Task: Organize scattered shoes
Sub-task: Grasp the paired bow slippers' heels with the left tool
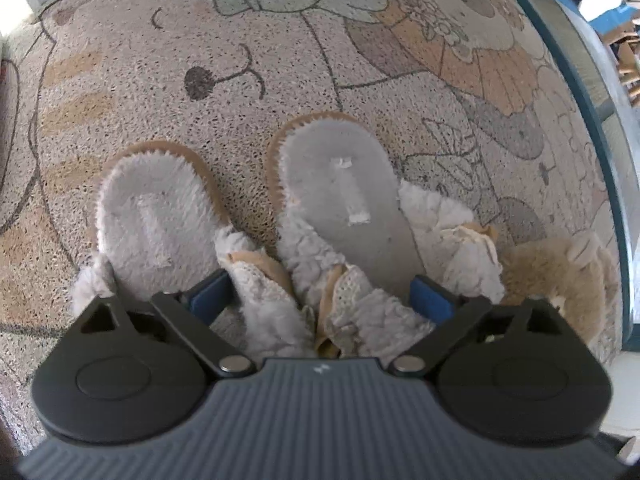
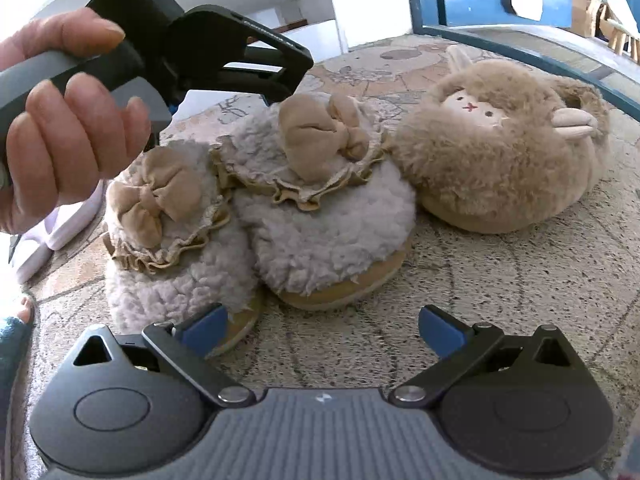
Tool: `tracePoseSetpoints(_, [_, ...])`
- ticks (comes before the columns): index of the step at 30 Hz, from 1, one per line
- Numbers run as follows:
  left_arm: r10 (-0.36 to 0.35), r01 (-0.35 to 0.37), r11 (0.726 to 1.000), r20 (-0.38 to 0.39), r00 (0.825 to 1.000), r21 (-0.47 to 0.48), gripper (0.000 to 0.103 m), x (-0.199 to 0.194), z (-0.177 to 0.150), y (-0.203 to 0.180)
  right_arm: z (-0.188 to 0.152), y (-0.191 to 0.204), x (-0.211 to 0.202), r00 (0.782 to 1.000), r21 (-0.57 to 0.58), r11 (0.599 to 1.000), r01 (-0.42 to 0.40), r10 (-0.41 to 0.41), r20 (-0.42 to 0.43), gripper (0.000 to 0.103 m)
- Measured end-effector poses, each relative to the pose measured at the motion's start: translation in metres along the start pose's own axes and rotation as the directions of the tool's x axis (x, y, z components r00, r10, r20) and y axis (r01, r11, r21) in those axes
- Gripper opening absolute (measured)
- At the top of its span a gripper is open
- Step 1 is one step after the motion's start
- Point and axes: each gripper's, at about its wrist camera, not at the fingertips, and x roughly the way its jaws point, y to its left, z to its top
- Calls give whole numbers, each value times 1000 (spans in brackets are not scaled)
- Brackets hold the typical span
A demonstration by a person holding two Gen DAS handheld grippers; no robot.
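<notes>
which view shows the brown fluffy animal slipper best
The right wrist view: the brown fluffy animal-face slipper sits whole on the patterned rug, face and ears visible. The left wrist view catches only a fuzzy brown edge at right.

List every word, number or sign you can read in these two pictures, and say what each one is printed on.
"DAS": white letters on the black block at the rear of the left tool; a smaller line under it is too small to read.
Raised lettering along that black tool's upper arm: blurred, unreadable.
Small white logo on the grey ribbed tool body: a mark, not letters.
Pale sewn labels inside the grey fluffy slippers: nothing legible.
</notes>
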Motion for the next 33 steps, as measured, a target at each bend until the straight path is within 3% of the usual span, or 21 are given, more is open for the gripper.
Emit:
tracePoseSetpoints(3, [-29,29,1000,-4,1000,-10,60,-4,1,5,2,6,-1,1000,-24,1000,-9,9,-2,102])
tracePoseSetpoints(6, [-55,54,998,-17,998,-41,51,-6,4,14,4,13,-1,1000,-48,999,-18,18,-4,102])
tracePoseSetpoints(11, [-64,63,998,-18,998,-25,50,-5,5,15,5,6,-6,1000,-11,1000,-18,18,9,102])
tracePoseSetpoints(15, [-64,64,998,-5,998,23,65,-3,2,9,4,5,-6,1000,-15,1000,-14,14,-5,102])
tracePoseSetpoints(19, [-56,56,996,6,998,66,69,-2,1,4,3,7,-5,1000,-36,999,-21,20,-12,102])
tracePoseSetpoints(24, [-38,39,996,-8,999,83,49,-3,5,8,5,8,-2,999,-109,993,-36,33,-30,102])
tracePoseSetpoints(33, [-119,122,991,-60,991,51,44,0,13,28,10,15,2,996,-264,962,-66,46,-81,103])
